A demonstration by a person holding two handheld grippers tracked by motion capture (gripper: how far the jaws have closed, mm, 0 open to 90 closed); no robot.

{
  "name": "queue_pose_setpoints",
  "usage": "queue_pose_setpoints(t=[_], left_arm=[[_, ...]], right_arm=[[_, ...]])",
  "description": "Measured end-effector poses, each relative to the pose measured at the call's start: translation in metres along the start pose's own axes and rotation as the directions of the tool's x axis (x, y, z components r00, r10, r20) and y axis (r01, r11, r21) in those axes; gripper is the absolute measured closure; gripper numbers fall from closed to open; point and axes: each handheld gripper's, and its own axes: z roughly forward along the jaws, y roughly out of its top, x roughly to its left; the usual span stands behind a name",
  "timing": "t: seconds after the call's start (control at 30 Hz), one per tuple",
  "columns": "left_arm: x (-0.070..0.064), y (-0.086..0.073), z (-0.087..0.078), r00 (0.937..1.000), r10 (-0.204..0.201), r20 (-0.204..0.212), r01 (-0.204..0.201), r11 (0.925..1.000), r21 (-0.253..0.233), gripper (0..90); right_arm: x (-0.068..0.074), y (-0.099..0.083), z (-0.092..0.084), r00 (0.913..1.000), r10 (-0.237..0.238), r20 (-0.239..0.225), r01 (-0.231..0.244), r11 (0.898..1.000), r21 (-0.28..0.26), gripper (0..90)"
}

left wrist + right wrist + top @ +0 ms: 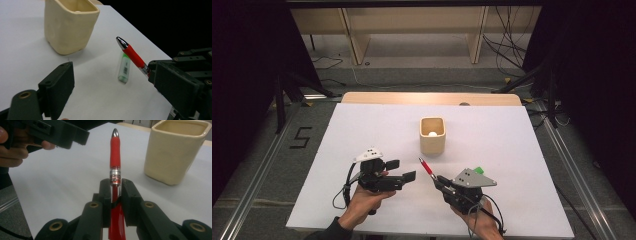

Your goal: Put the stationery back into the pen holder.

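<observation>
High view: right gripper (438, 180) clamps the red pen (427, 167), tip toward the cream cup (432, 136); left gripper (401, 170) jaws wide apart, empty. Left gripper view: pen juts from the other jaws, above a green marker (124, 68) on the white surface (22, 52). Right gripper view: pen barrel pinched between both jaws, tip forward.

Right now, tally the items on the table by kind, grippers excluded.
Red pen: 1, clamped in the right gripper
Green highlighter: 1, lying on the white sheet
Cream cup: 1, upright, with a small white thing inside
Total: 3
</observation>
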Motion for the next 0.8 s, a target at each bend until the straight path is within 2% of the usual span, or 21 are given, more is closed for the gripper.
queue_pose_setpoints(t=[0.07,0.1,0.2,0.37,0.43,0.47,0.57,0.63,0.67,0.7,0.77,0.8], left_arm=[[-0.001,0.001,0.005,0.9977,-0.051,0.045,0.051,0.9987,0.002,16.7],[-0.001,0.001,0.007,0.9964,-0.064,0.056,0.063,0.998,0.005,16.8],[-0.002,0.003,0.013,0.9884,-0.119,0.093,0.12,0.9928,-0.001,17.6],[-0.002,0.006,0.02,0.977,-0.165,0.136,0.167,0.9859,-0.007,19.0],[-0.002,0.006,0.023,0.9694,-0.19,0.155,0.194,0.9809,-0.011,19.5],[-0.002,0.006,0.024,0.9675,-0.196,0.16,0.2,0.9797,-0.013,20.1],[-0.003,0.006,0.029,0.952,-0.233,0.199,0.24,0.9707,-0.014,23.7],[-0.003,0.005,0.032,0.9361,-0.26,0.236,0.27,0.9629,-0.007,26.4],[-0.003,0.004,0.033,0.9302,-0.275,0.244,0.285,0.9584,-0.009,28.6],[-0.003,0.004,0.033,0.9267,-0.282,0.249,0.294,0.9559,-0.011,30.5],[-0.002,0.004,0.034,0.9259,-0.284,0.249,0.297,0.9547,-0.016,33.7],[-0.002,0.003,0.034,0.9214,-0.294,0.254,0.309,0.9507,-0.021,35.6]], right_arm=[[0.0,0.001,-0.001,1.0,-0.001,0.006,0.001,1.0,-0.012,80.1],[0.0,0.001,-0.002,1.0,-0.003,0.007,0.003,1.0,-0.015,80.1],[0.001,0.002,-0.003,0.9998,-0.013,0.012,0.013,1.0,-0.024,80.1],[0.002,0.003,-0.004,0.9998,-0.014,0.014,0.015,0.999,-0.03,80.1],[0.002,0.003,-0.003,0.9998,-0.017,0.015,0.017,0.999,-0.033,80.1],[0.003,0.003,-0.003,0.9998,-0.015,0.015,0.015,0.999,-0.034,80.1],[0.004,0.003,-0.002,0.9997,-0.018,0.016,0.019,0.999,-0.037,80.1],[0.004,0.004,-0.003,0.9997,-0.017,0.019,0.018,0.999,-0.042,80.1],[0.004,0.004,-0.003,0.9997,-0.015,0.02,0.016,0.999,-0.045,80.1],[0.004,0.004,-0.003,0.9997,-0.014,0.021,0.015,0.999,-0.046,80.1],[0.004,0.004,-0.003,0.9997,-0.012,0.021,0.013,0.999,-0.052,80.1],[0.004,0.004,-0.003,0.9997,-0.013,0.021,0.014,0.999,-0.052,80.1]])
